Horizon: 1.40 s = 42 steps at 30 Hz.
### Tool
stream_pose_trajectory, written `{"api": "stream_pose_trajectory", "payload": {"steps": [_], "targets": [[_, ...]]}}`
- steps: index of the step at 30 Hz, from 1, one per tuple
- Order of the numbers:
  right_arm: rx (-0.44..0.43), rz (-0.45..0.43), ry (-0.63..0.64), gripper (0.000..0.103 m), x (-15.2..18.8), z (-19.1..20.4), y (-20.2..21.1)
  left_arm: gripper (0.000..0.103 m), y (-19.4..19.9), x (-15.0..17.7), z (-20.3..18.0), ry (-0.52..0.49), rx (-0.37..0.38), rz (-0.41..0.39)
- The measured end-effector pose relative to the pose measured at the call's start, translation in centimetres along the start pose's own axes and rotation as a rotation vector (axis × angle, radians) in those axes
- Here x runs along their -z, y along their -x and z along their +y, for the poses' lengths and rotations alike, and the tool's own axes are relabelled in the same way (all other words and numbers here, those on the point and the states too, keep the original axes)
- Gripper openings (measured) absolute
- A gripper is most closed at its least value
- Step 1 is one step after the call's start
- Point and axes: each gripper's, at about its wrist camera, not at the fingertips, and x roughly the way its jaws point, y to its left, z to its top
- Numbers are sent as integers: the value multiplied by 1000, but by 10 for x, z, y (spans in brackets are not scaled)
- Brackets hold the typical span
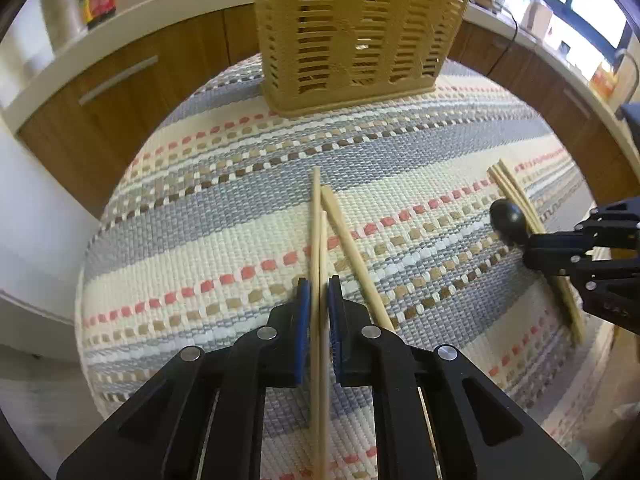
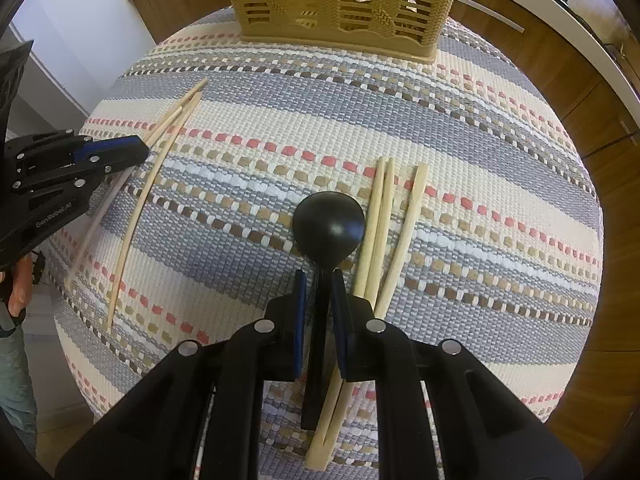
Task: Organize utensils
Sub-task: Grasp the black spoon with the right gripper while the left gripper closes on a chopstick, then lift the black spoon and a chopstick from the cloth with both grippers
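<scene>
My left gripper (image 1: 319, 286) is shut on two wooden chopsticks (image 1: 317, 240) and holds them pointing toward the tan slotted utensil basket (image 1: 356, 36) at the far side of the striped mat. A third chopstick (image 1: 352, 256) lies on the mat just to their right. My right gripper (image 2: 319, 276) is shut on the handle of a black spoon (image 2: 329, 226), bowl forward. Three more chopsticks (image 2: 384, 236) lie on the mat right of the spoon. The left gripper also shows in the right wrist view (image 2: 140, 148), at the left over its chopsticks (image 2: 172, 120).
The striped woven mat (image 1: 208, 216) covers a round-looking table. Wooden cabinets (image 1: 120, 92) with a white counter stand behind. The basket also shows in the right wrist view (image 2: 340, 0) at the top. A person's hand (image 2: 18, 288) is at the left edge.
</scene>
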Motion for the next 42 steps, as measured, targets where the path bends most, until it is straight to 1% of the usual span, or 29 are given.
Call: {"api": "stream_pose_trajectory", "payload": {"steps": [5, 11, 13, 14, 15, 17, 20, 23, 29, 33, 36, 42], "targets": [[2, -2, 7, 11, -1, -2, 0, 8, 7, 6, 16, 43, 81, -25], [1, -5, 10, 11, 1, -2, 0, 8, 4, 7, 21, 51, 63, -13], [-2, -6, 8, 11, 2, -2, 1, 8, 5, 7, 22, 58, 72, -14], [-3, -6, 7, 11, 2, -2, 1, 8, 6, 7, 23, 64, 94, -19], [-3, -5, 8, 11, 2, -2, 1, 8, 4, 6, 22, 68, 101, -18], [-4, -7, 8, 11, 3, -2, 2, 9, 4, 8, 22, 67, 78, -16], [-4, -8, 7, 11, 2, -2, 1, 10, 6, 9, 23, 60, 65, -10], [-5, -7, 6, 11, 2, -3, 1, 10, 5, 7, 17, 46, 35, 9], [-1, -2, 7, 11, 2, -2, 2, 12, 5, 6, 2, -27, -60, 53], [11, 16, 16, 11, -1, -1, 1, 14, 3, -1, 2, -69, -109, 81], [9, 15, 20, 11, -3, 0, 0, 14, 3, -2, 9, -50, -75, 86], [3, 9, 21, 11, -2, -1, 0, 15, 6, -3, 19, 7, -49, 63]]}}
